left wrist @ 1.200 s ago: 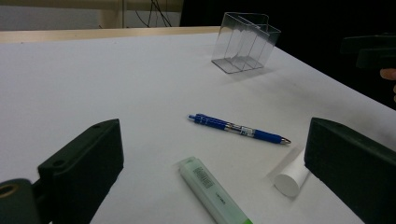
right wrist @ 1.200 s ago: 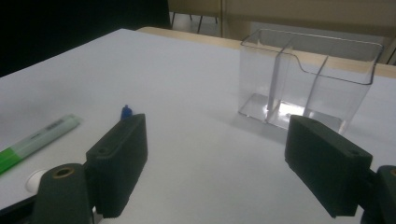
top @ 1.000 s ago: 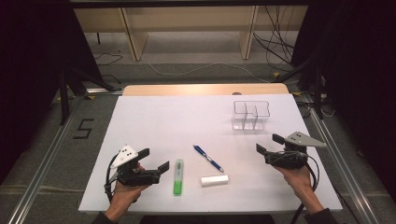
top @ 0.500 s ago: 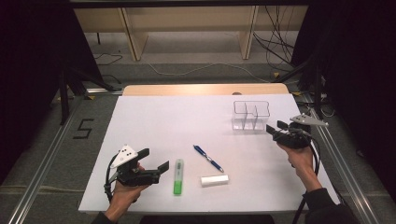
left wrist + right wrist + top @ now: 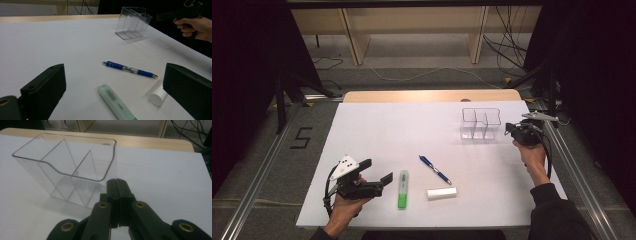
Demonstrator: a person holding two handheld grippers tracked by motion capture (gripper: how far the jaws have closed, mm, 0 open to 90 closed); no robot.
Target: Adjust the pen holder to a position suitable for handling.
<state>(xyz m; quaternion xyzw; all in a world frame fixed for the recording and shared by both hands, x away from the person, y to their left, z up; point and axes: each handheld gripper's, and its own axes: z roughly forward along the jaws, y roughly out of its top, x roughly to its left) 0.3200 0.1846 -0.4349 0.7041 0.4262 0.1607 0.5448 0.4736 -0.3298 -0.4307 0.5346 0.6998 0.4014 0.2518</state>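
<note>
The right gripper (image 5: 512, 129), jaws just closed on nothing, sat beside the clear divided organizer (image 5: 481, 123) at the table's (image 5: 382, 125) far right. The left gripper (image 5: 377, 172), gaping empty, rested well apart from it.

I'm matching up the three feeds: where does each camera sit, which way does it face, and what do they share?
High view: above the person's side, looking forward and down on the table; both forearms, left gripper, right gripper.
Left gripper view: between its open jaws, across pen, highlighter and roll toward the organizer; the right hand shows.
Right gripper view: along shut jaws at the organizer.
Shared: the organizer.
</note>
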